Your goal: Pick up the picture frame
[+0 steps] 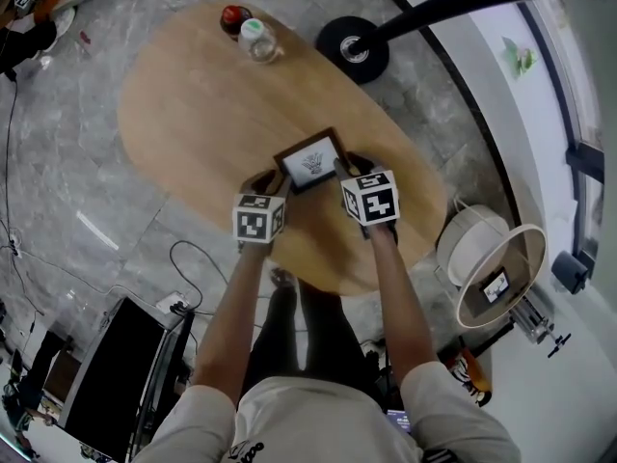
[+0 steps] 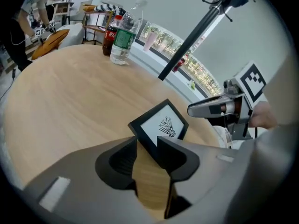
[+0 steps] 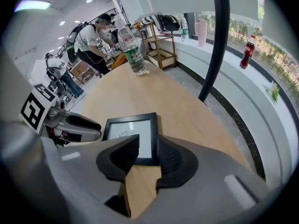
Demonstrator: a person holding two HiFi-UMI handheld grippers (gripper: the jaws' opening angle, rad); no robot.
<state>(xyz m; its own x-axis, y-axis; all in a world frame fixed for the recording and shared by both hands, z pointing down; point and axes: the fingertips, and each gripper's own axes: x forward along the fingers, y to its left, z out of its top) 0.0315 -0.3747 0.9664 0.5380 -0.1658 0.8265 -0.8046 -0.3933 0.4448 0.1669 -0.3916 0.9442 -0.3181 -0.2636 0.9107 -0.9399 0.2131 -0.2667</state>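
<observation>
A black picture frame (image 1: 310, 160) with a white print lies flat on the oval wooden table (image 1: 193, 104), near its front edge. My left gripper (image 1: 262, 179) is at the frame's left side and my right gripper (image 1: 349, 167) at its right side. In the left gripper view the frame's (image 2: 163, 125) near corner sits between the open jaws of the left gripper (image 2: 147, 154), with a gap on either side. In the right gripper view the frame's (image 3: 133, 136) near right corner lies between the right gripper's (image 3: 145, 155) open jaws. Neither pair of pads presses on it.
A clear water bottle (image 1: 258, 39) and a cola bottle (image 1: 234, 17) stand at the table's far end. A black round stand base (image 1: 352, 49) with a slanting pole sits on the floor beyond. A white round fan (image 1: 496, 273) stands right of the table.
</observation>
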